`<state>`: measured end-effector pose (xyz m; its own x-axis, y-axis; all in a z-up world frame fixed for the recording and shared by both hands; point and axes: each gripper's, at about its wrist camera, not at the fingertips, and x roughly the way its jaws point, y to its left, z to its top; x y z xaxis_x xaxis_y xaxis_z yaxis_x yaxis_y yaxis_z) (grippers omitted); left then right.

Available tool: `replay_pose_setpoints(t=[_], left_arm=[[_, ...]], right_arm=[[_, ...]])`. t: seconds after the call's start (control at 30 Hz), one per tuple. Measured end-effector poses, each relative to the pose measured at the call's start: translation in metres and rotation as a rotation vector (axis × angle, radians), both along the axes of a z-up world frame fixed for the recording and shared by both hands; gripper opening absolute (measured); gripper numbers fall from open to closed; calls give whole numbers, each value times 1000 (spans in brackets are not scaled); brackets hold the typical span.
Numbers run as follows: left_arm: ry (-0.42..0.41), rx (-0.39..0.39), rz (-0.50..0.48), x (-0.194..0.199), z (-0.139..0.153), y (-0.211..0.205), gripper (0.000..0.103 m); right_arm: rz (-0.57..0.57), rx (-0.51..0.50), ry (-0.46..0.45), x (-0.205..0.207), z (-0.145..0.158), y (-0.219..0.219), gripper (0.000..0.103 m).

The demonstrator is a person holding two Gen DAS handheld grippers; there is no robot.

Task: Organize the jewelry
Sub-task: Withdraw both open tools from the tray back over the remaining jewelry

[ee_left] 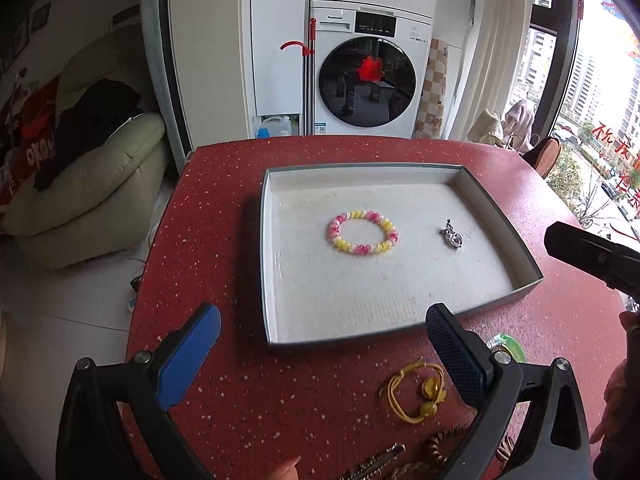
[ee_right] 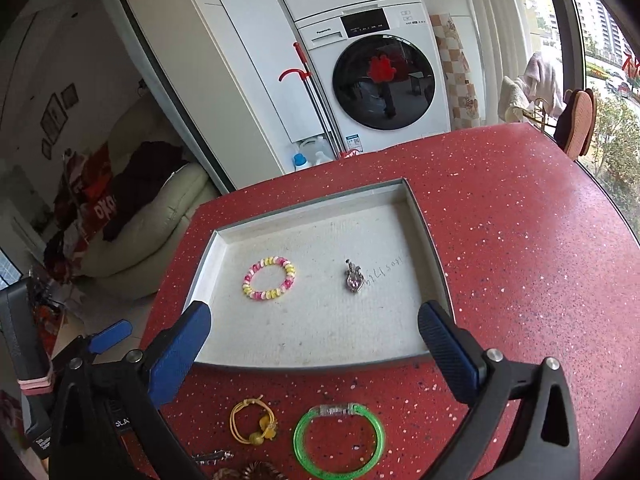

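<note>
Two grippers, left gripper (ee_left: 322, 344) and right gripper (ee_right: 314, 338), spread wide, holding nothing. Next likely: green bangle (ee_right: 339, 440), probably light, stiff, slick. Best pinched across its rim.

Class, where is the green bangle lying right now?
The green bangle lies on the red table, outside the tray, just right of the yellow cord bracelet in the right wrist view.

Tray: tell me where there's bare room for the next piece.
In the tray, the floor is bare along the near wall, below the pink-yellow bracelet and silver pendant, and in the far right corner. The table strip before the tray is crowded: yellow cord bracelet, green bangle.
</note>
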<state>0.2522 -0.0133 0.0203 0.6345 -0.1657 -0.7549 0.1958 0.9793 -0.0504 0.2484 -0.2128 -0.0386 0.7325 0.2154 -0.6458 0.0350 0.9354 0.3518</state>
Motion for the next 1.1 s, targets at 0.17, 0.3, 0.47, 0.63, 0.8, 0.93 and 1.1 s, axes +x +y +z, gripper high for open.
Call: replay_pose_setpoints(t=[0.17, 0.3, 0.47, 0.63, 0.8, 0.93, 1.1], left_arm=[[1, 10, 57, -36, -10, 15, 103], [15, 32, 64, -57, -19, 21, 103], [44, 13, 21, -81, -28, 25, 103], [58, 1, 35, -104, -35, 27, 103], [100, -23, 62, -119, -48, 35, 103], [116, -22, 72, -126, -57, 38, 103], [115, -1, 55, -128, -62, 32, 103]], right_arm=[[26, -60, 81, -25, -11, 13, 103], [63, -81, 125, -49, -21, 21, 103], [74, -123, 141, -82, -29, 29, 103], [61, -160, 146, -113, -33, 32, 103], [36, -194, 133, -146, -36, 29, 103], [15, -221, 144, -170, -46, 25, 103], [-13, -201, 190, -186, -64, 16, 103]])
